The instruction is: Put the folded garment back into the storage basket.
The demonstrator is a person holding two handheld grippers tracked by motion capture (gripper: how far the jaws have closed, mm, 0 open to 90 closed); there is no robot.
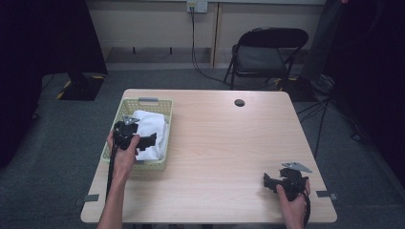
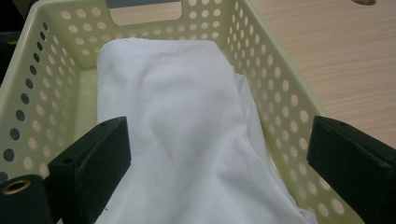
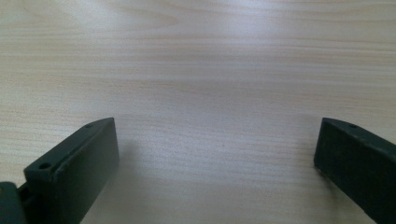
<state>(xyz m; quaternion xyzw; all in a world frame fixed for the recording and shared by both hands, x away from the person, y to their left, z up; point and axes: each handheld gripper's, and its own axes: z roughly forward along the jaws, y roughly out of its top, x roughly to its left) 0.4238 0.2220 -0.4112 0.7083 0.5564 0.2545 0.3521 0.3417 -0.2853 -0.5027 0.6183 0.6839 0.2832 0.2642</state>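
A pale yellow perforated basket [image 1: 161, 105] stands on the left part of the wooden table [image 1: 224, 143]. Inside it lies a folded white cloth [image 1: 152, 125]. My left gripper [image 1: 148, 141] hovers over the basket's near half, open, its jaws spread wide above the white cloth [image 2: 187, 126] and holding nothing. The basket's wall [image 2: 275, 79] runs past the right jaw. My right gripper [image 1: 265, 181] rests low near the table's front right corner, open, with bare wood [image 3: 215, 140] between its jaws.
A dark round grommet [image 1: 239, 102] sits in the table near its far edge. A black folding chair [image 1: 267, 52] stands beyond the table. Cables run over the grey floor at the right.
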